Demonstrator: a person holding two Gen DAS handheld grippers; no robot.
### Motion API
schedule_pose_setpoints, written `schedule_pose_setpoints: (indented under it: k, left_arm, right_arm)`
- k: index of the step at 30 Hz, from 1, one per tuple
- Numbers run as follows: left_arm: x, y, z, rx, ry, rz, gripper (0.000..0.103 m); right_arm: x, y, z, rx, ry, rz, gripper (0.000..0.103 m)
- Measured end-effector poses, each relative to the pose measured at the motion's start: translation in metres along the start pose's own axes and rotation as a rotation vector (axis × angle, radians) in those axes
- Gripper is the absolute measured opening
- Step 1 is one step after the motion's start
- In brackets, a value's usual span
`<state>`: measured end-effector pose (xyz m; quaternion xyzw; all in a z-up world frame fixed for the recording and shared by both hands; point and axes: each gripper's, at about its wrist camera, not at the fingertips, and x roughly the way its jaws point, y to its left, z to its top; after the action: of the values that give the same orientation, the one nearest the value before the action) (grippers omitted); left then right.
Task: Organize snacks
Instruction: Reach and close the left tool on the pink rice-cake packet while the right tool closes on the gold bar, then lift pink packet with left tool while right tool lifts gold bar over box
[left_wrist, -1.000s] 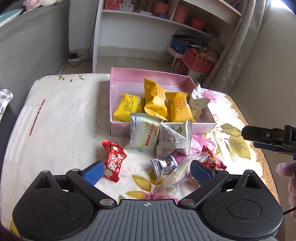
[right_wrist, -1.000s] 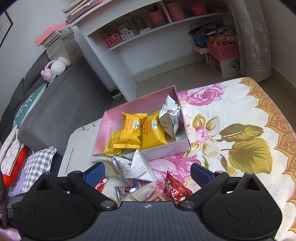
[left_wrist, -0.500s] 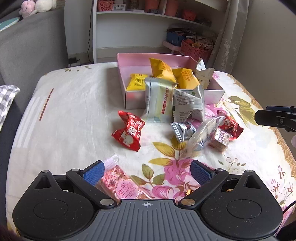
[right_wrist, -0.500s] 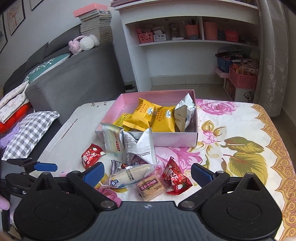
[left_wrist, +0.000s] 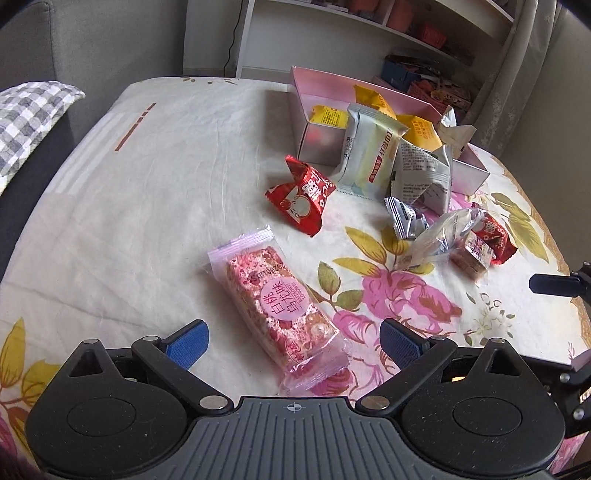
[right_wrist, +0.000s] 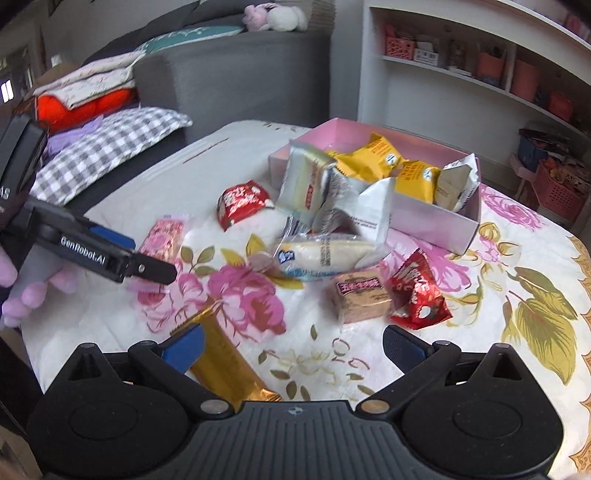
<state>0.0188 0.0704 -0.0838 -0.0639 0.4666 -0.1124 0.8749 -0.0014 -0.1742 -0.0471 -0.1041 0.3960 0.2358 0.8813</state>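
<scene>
A pink box (left_wrist: 476, 171) (right_wrist: 432, 219) holds yellow snack packs (right_wrist: 376, 158) and a white pack (right_wrist: 458, 182). Loose snacks lie in front of it: a silver pack (left_wrist: 369, 147), red packs (left_wrist: 301, 194) (right_wrist: 417, 291), a clear-wrapped bun (right_wrist: 321, 254) and a brown bar (right_wrist: 360, 295). My left gripper (left_wrist: 293, 338) is open, low over a pink nougat bar (left_wrist: 280, 299) that lies between its fingers. My right gripper (right_wrist: 291, 345) is open, with a gold bar (right_wrist: 225, 362) by its left finger.
The table wears a floral cloth (left_wrist: 147, 192). A grey sofa with a checked pillow (right_wrist: 110, 144) stands at the left. A white shelf unit (right_wrist: 461, 74) with baskets stands behind the table. The left gripper also shows in the right wrist view (right_wrist: 110, 254).
Both grippers have drawn back toward the table's near edge and dropped lower. The pink nougat bar now lies between my left fingers; the gold bar has come into the right view.
</scene>
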Motion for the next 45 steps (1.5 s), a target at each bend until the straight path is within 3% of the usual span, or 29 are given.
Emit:
schedule_pose_setpoints:
  k: [6, 11, 24, 31, 39, 45]
  left_arm:
    - [0.0, -0.011, -0.007, 0.028, -0.022, -0.005, 0.099]
    - [0.001, -0.015, -0.008, 0.075, -0.007, 0.006, 0.095]
    - [-0.002, -0.007, -0.002, 0.127, -0.004, 0.063, 0.058]
    - [-0.003, 0.007, 0.005, 0.072, -0.006, 0.041, 0.052]
    - [0.002, 0.015, 0.014, -0.004, -0.023, 0.0, 0.054]
    - [0.006, 0.013, 0.018, -0.011, -0.035, 0.014, 0.054]
  right_arm:
    - [0.009, 0.013, -0.013, -0.14, 0.07, 0.021, 0.096]
    - [0.017, 0.01, -0.02, -0.174, 0.13, 0.02, 0.096]
    - [0.037, 0.017, -0.011, -0.134, 0.129, 0.014, 0.096]
    - [0.046, 0.022, -0.005, -0.122, 0.123, 0.022, 0.091]
    - [0.049, 0.028, 0.004, -0.127, 0.115, 0.035, 0.074]
    - [0.044, 0.03, 0.003, -0.148, 0.107, 0.047, 0.053]
